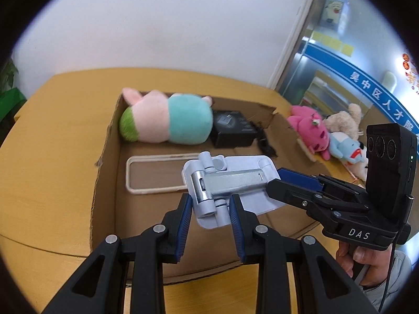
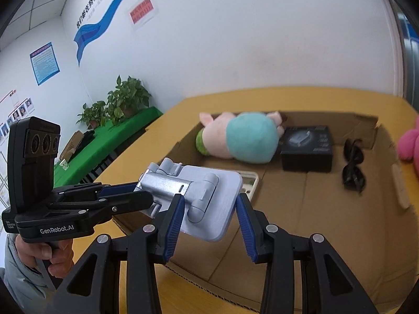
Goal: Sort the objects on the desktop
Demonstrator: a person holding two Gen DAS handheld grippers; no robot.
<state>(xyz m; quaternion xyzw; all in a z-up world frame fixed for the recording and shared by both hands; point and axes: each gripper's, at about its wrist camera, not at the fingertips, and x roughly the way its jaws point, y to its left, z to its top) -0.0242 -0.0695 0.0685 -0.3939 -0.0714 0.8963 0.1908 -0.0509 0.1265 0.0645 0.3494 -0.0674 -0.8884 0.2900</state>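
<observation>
A pale blue folding phone stand [image 1: 227, 183] hangs above the cardboard box [image 1: 104, 151]. My left gripper [image 1: 209, 209] is shut on its lower hinge end. My right gripper [image 1: 277, 180] comes in from the right and is shut on the stand's other end. In the right wrist view the stand [image 2: 207, 198] sits between my right gripper's fingers [image 2: 209, 214], and the left gripper [image 2: 136, 196] holds its left end. Inside the box lie a pink and teal plush [image 1: 167, 120], a black box [image 1: 230, 128], a clear phone case [image 1: 157, 172] and dark sunglasses [image 2: 353, 164].
The box sits on a yellow table [image 1: 52, 141]. Pink, beige and blue plush toys [image 1: 327, 133] lie on the table right of the box. A white wall stands behind. Potted plants [image 2: 123, 104] on a green-covered bench stand off to the left.
</observation>
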